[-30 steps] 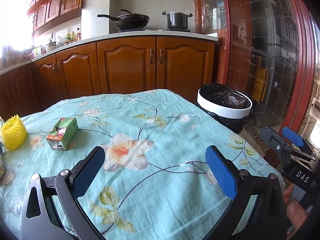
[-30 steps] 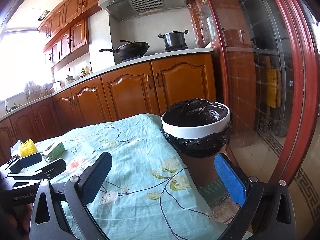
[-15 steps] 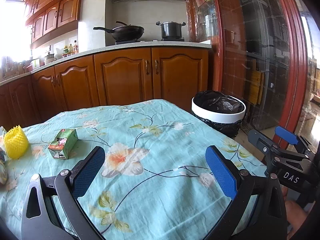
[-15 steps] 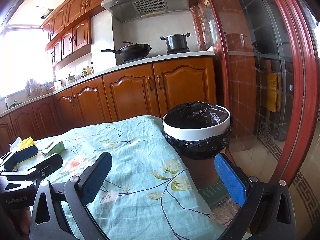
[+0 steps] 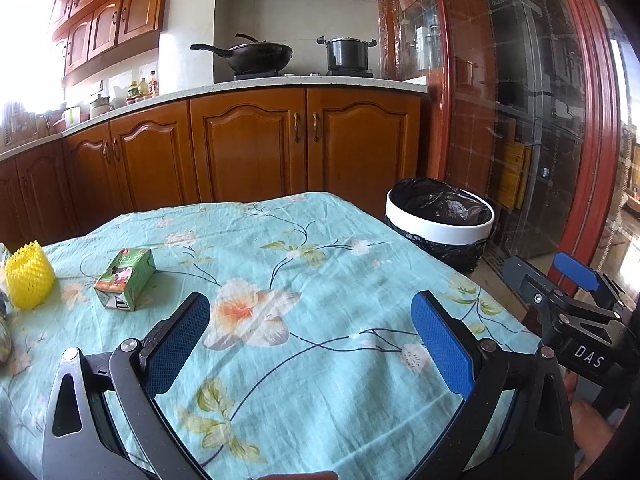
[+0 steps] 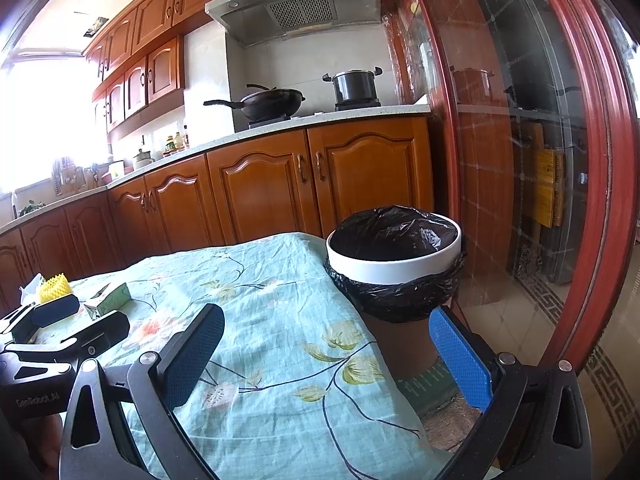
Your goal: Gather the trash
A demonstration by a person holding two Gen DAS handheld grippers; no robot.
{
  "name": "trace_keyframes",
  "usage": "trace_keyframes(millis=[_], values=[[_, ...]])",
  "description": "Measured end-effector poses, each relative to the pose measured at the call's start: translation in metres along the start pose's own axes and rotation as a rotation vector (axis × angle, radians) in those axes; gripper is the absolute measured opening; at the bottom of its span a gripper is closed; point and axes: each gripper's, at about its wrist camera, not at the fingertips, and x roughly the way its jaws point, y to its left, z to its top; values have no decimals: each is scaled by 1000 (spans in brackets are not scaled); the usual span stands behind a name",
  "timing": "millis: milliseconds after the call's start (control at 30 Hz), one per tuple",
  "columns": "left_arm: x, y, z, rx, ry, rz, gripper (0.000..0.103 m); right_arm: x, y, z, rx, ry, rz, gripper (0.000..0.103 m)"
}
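Observation:
A green drink carton lies on the floral tablecloth at the left, with a yellow foam net further left. Both also show in the right wrist view, the carton and the net. A white bin lined with a black bag stands off the table's right corner; it also shows in the right wrist view. My left gripper is open and empty above the cloth. My right gripper is open and empty near the table's right edge, in front of the bin.
Wooden kitchen cabinets run behind the table, with a wok and a pot on the stove. A red-framed glass door stands at the right. A crumpled wrapper edge shows at the far left.
Both grippers have tilted up and back slightly, so the table and bin sit lower in view. Both stay open and empty. The objects have not moved.

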Motion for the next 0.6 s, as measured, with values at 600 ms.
trace_keyframes(millis=[600], values=[[3, 8, 0, -33, 8, 2, 103, 3, 4, 0, -11, 14, 13, 103]])
